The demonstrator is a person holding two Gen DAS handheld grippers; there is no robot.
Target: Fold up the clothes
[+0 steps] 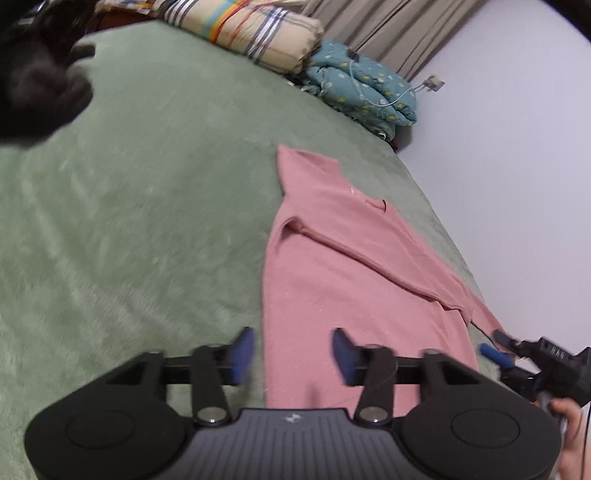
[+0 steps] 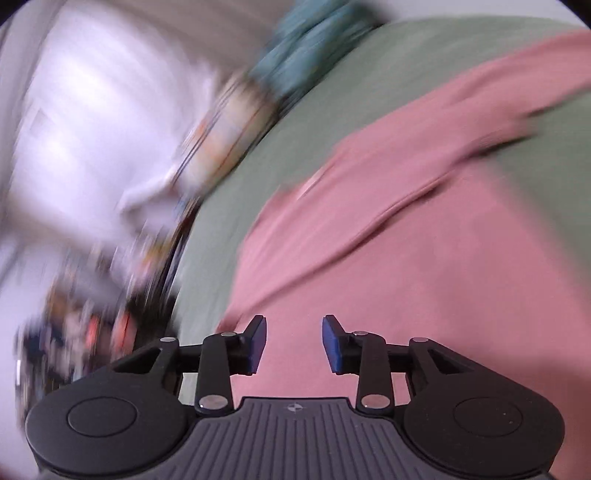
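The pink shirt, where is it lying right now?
In the left wrist view the pink shirt lies flat on the green blanket, near the bed's right edge by the wall.

Even soft light; right view smeared (fisheye).

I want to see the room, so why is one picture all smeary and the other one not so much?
Right wrist view: heavy motion blur; the wall and clutter streak, though the right gripper stays sharp. Left wrist view: far clearer, pink top and bedding readable, slight blur on the bedspread; fisheye bends both.
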